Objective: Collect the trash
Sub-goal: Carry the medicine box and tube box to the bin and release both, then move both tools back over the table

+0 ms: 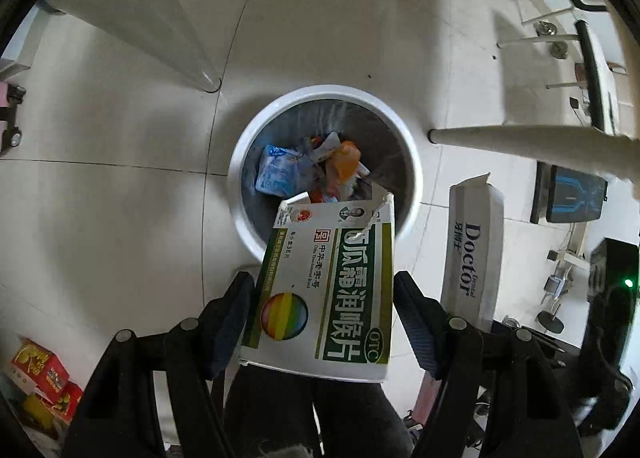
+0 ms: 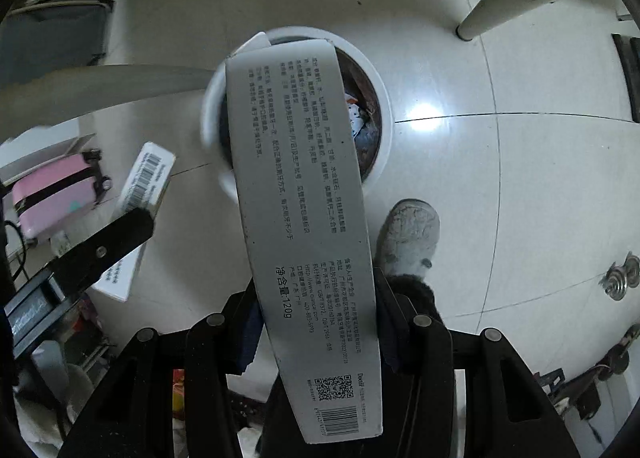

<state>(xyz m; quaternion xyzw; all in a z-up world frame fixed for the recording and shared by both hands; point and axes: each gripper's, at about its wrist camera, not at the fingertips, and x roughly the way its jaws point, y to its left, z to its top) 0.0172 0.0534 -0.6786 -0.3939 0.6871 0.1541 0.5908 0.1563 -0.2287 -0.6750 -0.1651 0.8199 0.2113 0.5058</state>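
Left gripper [image 1: 324, 306] grips a green-and-white lozenge box [image 1: 326, 286] by its long side edges, pads pressed on both. The box's long axis runs along the fingers, its torn-open far end pointing down at the bin [image 1: 240, 146] and overlapping the bin's near rim in the left wrist view. The printed face is toward the camera.

Right gripper [image 2: 316, 322] is clamped on a long grey toothpaste box [image 2: 296, 186], fingers on its two long edges near the barcode end. Its long axis also runs along the fingers; the far end reaches over the bin [image 2: 386, 130] opening, tilted slightly left in the right wrist view.

The bin stands on the tiled floor [image 1: 120, 198], is lined, and is part full of wrappers [image 1: 276, 172].

From the left wrist view the toothpaste box [image 1: 474, 254] shows just right of the lozenge box, roughly parallel, the two apart. From the right wrist view the lozenge box [image 2: 146, 178] and left gripper [image 2: 106, 248] sit to the left.

A shoe [image 2: 408, 234] stands on the floor just beside the bin.
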